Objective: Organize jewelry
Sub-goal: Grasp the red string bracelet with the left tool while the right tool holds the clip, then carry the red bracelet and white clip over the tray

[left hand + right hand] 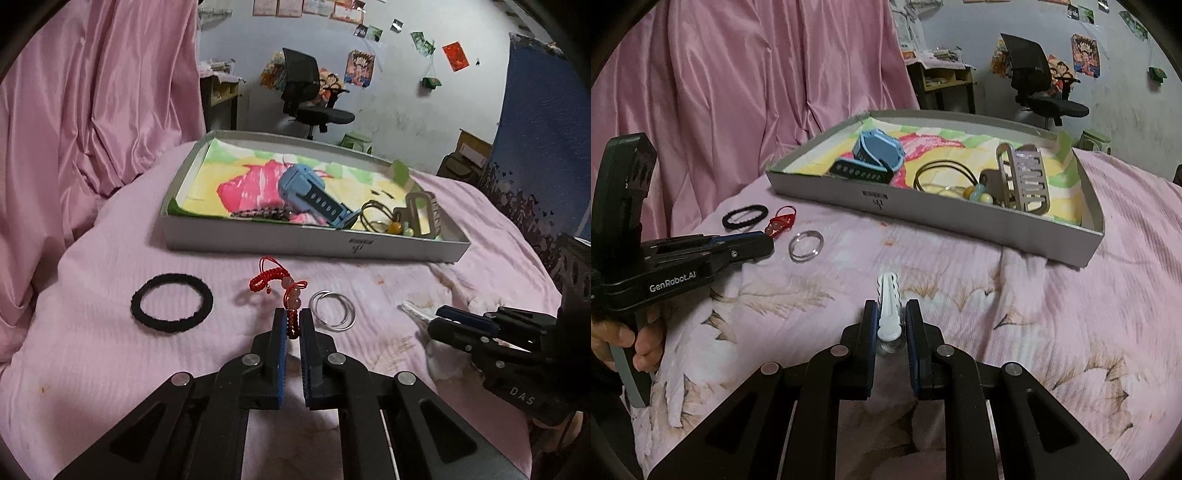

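Two grippers are working over the bed [1052, 314]: left gripper [292, 325] is pinching the red bracelet [291, 295] between black band [171, 302] and silver rings [332, 314]; right gripper [891, 321] is clasping a white clip [888, 306], near the box [960, 221]

2 grippers [293, 325] [891, 321], 1 box [258, 245], 1 black hair tie [171, 302].

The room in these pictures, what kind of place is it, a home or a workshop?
Most likely a bedroom at home. The work goes on over a pink bedsheet, with a pink curtain beside it. Behind stand an office chair and cartoon posters on the wall.
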{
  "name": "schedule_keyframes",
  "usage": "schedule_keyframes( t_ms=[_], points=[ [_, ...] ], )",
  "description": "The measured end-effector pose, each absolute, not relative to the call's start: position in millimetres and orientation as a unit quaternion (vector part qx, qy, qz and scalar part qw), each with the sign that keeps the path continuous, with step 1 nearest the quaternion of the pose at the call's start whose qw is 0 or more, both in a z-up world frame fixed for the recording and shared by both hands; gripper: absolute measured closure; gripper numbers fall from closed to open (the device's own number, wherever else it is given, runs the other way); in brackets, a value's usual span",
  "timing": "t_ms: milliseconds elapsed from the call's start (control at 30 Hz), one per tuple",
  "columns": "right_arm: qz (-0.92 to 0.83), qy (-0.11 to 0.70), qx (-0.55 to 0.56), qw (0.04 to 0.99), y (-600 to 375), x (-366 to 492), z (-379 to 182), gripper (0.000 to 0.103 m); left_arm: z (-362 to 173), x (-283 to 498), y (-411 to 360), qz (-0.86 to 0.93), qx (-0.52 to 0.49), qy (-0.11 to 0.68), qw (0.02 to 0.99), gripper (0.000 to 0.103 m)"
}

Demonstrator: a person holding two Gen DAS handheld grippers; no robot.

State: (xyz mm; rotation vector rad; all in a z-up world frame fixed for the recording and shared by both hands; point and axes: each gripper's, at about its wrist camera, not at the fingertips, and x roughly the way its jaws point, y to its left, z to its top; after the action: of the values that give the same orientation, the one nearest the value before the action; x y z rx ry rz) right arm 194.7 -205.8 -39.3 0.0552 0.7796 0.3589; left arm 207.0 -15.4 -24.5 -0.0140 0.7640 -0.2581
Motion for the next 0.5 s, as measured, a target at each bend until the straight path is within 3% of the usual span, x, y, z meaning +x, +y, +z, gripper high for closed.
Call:
schedule_keyframes(
  t_ms=[500],
  points=[
    [0.173, 0.3, 0.023, 0.938, -213, 181, -12, 0.09, 11, 205, -16, -0.136, -0.037, 0.279, 0.95, 0.096]
  ],
)
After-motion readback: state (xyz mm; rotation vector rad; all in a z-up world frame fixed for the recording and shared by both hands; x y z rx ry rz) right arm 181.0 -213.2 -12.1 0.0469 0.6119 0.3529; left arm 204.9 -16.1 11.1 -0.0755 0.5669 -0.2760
